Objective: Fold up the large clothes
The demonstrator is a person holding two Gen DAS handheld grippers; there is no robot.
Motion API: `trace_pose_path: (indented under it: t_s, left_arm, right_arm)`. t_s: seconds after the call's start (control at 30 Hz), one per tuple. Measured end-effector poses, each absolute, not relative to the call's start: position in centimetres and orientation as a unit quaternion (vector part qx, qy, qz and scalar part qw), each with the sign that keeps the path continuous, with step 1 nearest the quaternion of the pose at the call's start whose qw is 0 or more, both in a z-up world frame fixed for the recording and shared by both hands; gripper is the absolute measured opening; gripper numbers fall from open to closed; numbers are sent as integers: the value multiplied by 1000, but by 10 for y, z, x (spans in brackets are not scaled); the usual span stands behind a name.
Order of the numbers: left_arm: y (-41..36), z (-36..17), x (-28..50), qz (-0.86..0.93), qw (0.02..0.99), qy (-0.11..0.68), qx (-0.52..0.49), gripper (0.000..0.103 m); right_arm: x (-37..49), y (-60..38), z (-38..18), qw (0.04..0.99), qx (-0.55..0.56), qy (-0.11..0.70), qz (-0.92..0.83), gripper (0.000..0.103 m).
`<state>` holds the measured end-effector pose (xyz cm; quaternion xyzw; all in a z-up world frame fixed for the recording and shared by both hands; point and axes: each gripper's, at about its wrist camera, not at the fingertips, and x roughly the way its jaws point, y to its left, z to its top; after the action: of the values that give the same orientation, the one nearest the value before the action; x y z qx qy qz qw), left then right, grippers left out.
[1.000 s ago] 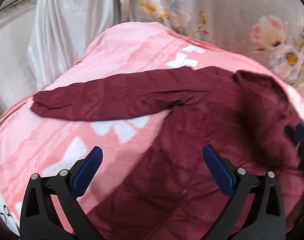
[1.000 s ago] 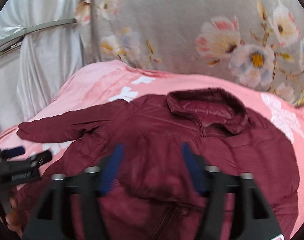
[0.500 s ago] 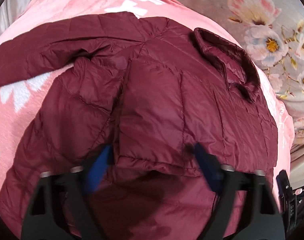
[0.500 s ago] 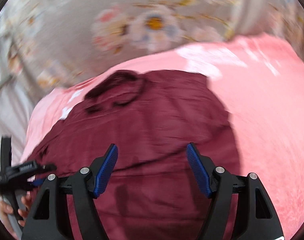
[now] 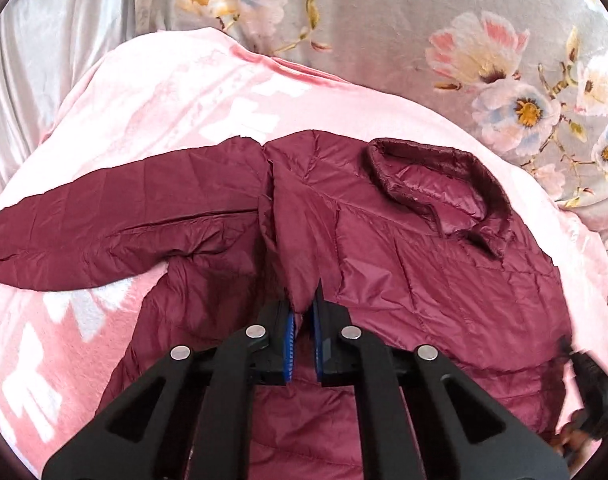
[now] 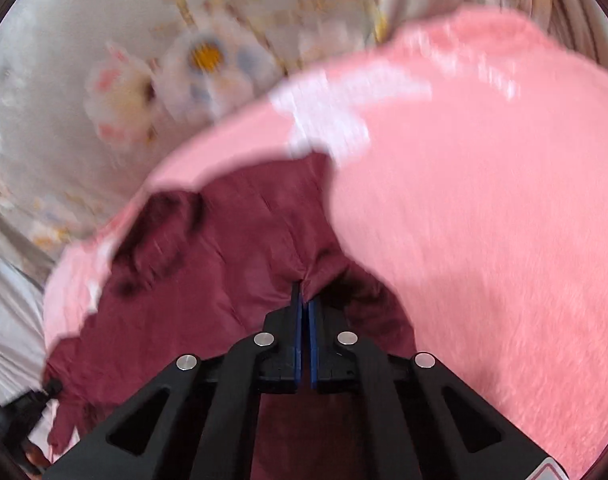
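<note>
Pink blanket (image 5: 152,92) with white shapes covers the bed, and behind it hangs a grey curtain (image 5: 383,20) with big printed flowers. On the blanket lies the dark red padded jacket (image 5: 423,264), front side up, its collar (image 5: 435,184) toward the curtain and one sleeve (image 5: 104,228) stretched out flat to the left.

Half a second ago both of my grippers were wide open above the cloth. Now both are closed. My left gripper (image 5: 302,312) pinches a raised ridge of the jacket's front, near where the sleeve joins the body, and the fabric stands up between the blue pads. My right gripper (image 6: 304,294) holds a bunched edge of the jacket on its other side, close to the bare blanket. I judge that the grasp is done and the first fold can begin, probably by lifting both held points and carrying them over.

Several things I cannot see well. The right wrist view is blurred by motion, so I cannot tell which part of the jacket that gripper holds. The lower hem is hidden under my grippers, and the second sleeve is not visible in any view.
</note>
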<state>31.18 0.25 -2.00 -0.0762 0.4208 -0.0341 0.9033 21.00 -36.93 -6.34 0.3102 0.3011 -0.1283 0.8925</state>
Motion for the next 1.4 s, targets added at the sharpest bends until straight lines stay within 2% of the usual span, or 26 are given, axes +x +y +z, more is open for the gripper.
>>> trace_pose_path:
  t_s: [0.1, 0.2, 0.3, 0.43, 0.5, 0.63, 0.73, 0.83, 1.03, 1.4]
  left_arm:
    - [6, -41, 312, -21, 899, 433, -69, 6]
    - [5, -71, 316, -9, 886, 459, -65, 6]
    - [3, -88, 312, -3, 890, 453, -53, 6]
    - [-8, -91, 306, 12, 901, 432, -21, 7]
    - [-13, -92, 304, 20, 905, 424, -5, 8]
    - [-14, -91, 303, 21, 907, 420, -4, 8]
    - [-16, -92, 303, 24, 908, 418, -1, 8]
    - [-16, -92, 303, 24, 908, 418, -2, 8]
    - [-14, -92, 302, 21, 909, 416, -10, 9]
    - [-13, -93, 301, 21, 909, 415, -9, 10]
  right_arm:
    - [200, -352, -44, 922, 251, 260, -141, 1]
    - [215, -345, -65, 911, 215, 317, -156, 1]
    - [227, -354, -95, 882, 238, 381, -146, 1]
    - [229, -358, -99, 876, 248, 388, -142, 1]
    - [224, -356, -95, 877, 244, 384, -154, 1]
    - [188, -336, -62, 900, 220, 318, -202, 13]
    - [190, -301, -32, 924, 183, 294, -161, 13]
    - [215, -252, -18, 937, 138, 308, -90, 12]
    - [254, -188, -45, 930, 86, 356, -38, 12]
    - [269, -187, -86, 904, 94, 416, -28, 12]
